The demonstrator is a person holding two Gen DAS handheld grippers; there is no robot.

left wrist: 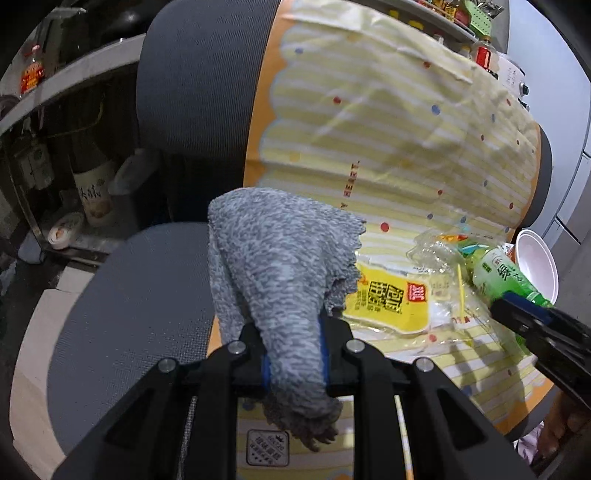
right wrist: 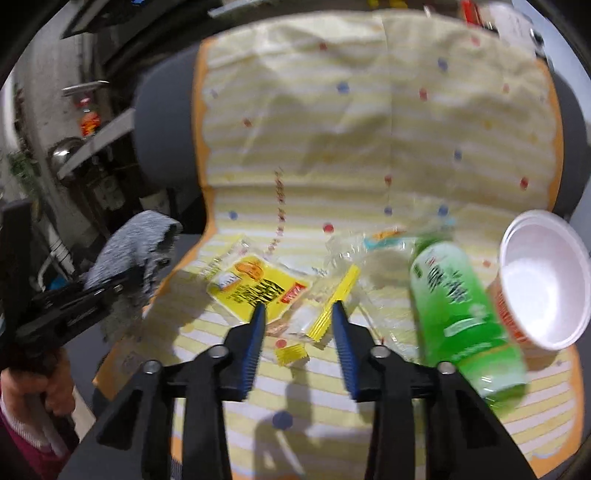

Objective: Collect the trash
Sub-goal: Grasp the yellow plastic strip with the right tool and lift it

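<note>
My left gripper (left wrist: 293, 332) is shut on a grey knitted cloth (left wrist: 280, 251), which hangs lifted over the chair seat's left edge; from the right wrist the cloth (right wrist: 136, 240) and that gripper (right wrist: 92, 295) show at far left. On the yellow striped chair cover (right wrist: 332, 129) lie a yellow snack packet (right wrist: 258, 284), crumpled clear wrappers (right wrist: 347, 247), a narrow yellow wrapper (right wrist: 343, 284), a green bottle (right wrist: 454, 306) on its side and a white paper cup (right wrist: 543, 277) tipped over. My right gripper (right wrist: 299, 306) stands open just above the wrappers, nothing pressed between its pads.
The grey mesh office chair (left wrist: 192, 92) carries the cover. A metal shelf (left wrist: 74, 70) with a bottle (left wrist: 94, 192) and tubs stands left of it. A person's hand (right wrist: 51, 387) grips the left tool's handle. More clutter sits on a shelf (left wrist: 472, 22) behind.
</note>
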